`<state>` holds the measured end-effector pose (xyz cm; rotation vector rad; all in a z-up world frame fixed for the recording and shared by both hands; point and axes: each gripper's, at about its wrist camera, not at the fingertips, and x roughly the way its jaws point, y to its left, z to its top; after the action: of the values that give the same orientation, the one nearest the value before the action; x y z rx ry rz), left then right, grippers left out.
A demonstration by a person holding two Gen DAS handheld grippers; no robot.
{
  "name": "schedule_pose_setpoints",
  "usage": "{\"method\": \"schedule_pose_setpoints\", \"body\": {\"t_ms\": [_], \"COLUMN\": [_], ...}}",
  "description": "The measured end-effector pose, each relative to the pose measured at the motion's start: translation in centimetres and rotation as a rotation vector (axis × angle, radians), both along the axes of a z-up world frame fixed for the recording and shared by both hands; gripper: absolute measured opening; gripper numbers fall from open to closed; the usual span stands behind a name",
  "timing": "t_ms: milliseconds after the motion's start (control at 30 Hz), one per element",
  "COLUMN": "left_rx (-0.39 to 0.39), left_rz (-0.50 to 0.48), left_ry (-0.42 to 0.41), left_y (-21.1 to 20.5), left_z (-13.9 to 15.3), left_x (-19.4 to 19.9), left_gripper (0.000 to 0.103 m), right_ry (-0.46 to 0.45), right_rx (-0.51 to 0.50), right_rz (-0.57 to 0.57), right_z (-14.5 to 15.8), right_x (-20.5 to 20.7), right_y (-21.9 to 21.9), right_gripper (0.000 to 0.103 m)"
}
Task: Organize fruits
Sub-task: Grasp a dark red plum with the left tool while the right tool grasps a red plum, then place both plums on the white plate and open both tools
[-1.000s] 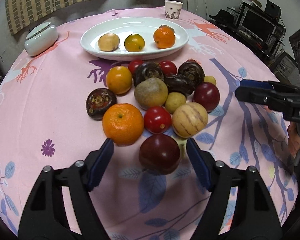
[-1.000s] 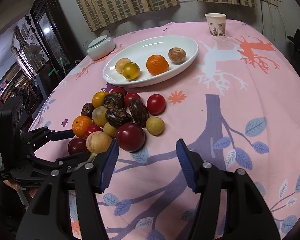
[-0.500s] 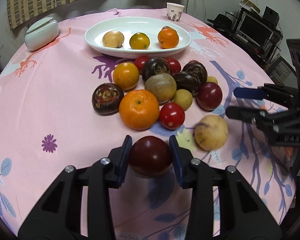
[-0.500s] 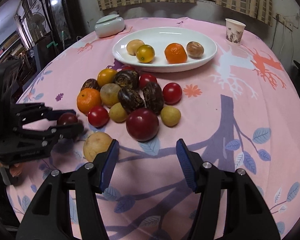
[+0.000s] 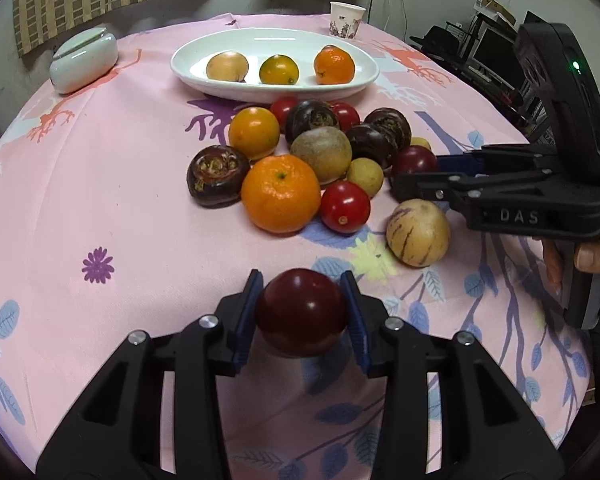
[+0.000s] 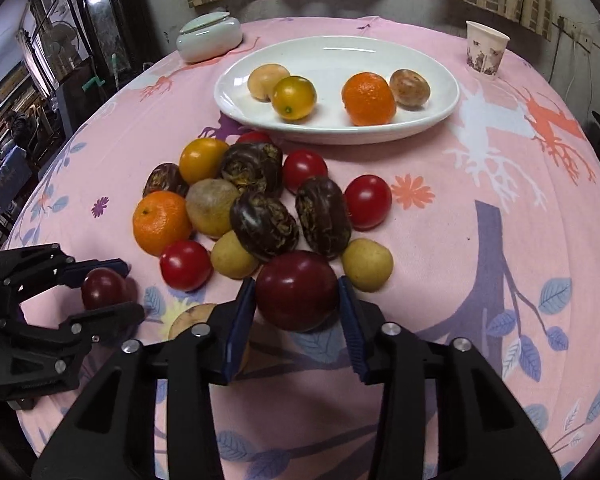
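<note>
Gripping a dark red plum [image 5: 301,311], the left gripper [image 5: 302,316] had both blue pads pressed against the fruit's sides, holding it at the near edge of the pink tablecloth [image 5: 112,184], apart from the main fruit pile. The right gripper [image 6: 297,295] had its fingers set against both sides of a second, larger dark red plum [image 6: 296,290] at the near edge of the pile; whether that plum was lifted off the cloth could not be determined.

The pile between the grippers and the white oval plate [image 6: 440,116] comprised a large orange [image 5: 281,193], a smaller orange fruit [image 5: 254,132], red tomatoes [image 5: 345,206], dark wrinkled fruits [image 6: 265,225], a brownish-green round fruit [image 5: 322,154] and small yellow fruits [image 6: 367,265]. A striped pale-yellow fruit [image 5: 417,233] lay by itself just below the right gripper's fingers in the left wrist view.

The plate held four fruits: a tan one [image 6: 265,80], a yellow-green one [image 6: 293,97], an orange one [image 6: 368,99] and a brown one [image 6: 410,89]. A lidded white ceramic container [image 6: 209,38] and a paper cup [image 6: 485,55] stood beyond the plate.
</note>
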<state>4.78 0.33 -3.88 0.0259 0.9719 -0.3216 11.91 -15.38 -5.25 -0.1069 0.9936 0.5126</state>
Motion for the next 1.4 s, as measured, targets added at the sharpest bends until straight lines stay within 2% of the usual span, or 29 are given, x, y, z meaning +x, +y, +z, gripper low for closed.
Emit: {"method": "schedule_pose_setpoints", "body": {"t_ms": [133, 300, 567, 733, 900, 1033, 1133, 1300, 1400], "left_rx": [-0.015, -0.018, -0.038, -0.041, -0.033, -0.040, -0.051, -0.001, -0.020], "left_rz": [0.015, 0.030, 0.063, 0.062, 0.055, 0.075, 0.100, 0.137, 0.151], "left_ry": [0.010, 0.014, -0.109, -0.153, -0.165, -0.163, -0.151, -0.143, -0.106], "left_y": [0.4, 1.0, 2.2, 2.1, 1.3, 1.0, 0.9, 0.1, 0.2], "left_z": [0.2, 1.1, 6.9, 9.6, 10.4, 10.4, 9.9, 8.1, 6.8], "left_x": [0.1, 0.0, 0.3, 2.1, 4.8, 8.5, 12.0, 17.7, 19.8], "left_gripper": [0.040, 0.040, 0.039, 0.040, 0.040, 0.040, 0.040, 0.040, 0.040], "right_ry": [-0.030, -0.060, -0.168, -0.201, -0.224, -0.270, -0.254, -0.227, -0.199], "right_rx": [0.010, 0.042, 0.107, 0.122, 0.101, 0.058, 0.081, 0.093, 0.098], "right_rz": [-0.001, -0.001, 0.026, 0.018, 0.015, 0.000, -0.012, -0.002, 0.001], "right_z": [0.4, 2.4, 8.2, 10.0, 10.8, 10.8, 10.3, 8.7, 7.4], "right_x": [-0.9, -1.9, -3.6, -2.9, -0.5, 2.8, 6.3, 11.1, 13.2], "right_y": [-0.5, -2.0, -4.3, -5.2, -5.1, -4.2, -3.5, -0.9, 0.3], "right_gripper": [0.040, 0.040, 0.040, 0.040, 0.040, 0.040, 0.040, 0.040, 0.040]}}
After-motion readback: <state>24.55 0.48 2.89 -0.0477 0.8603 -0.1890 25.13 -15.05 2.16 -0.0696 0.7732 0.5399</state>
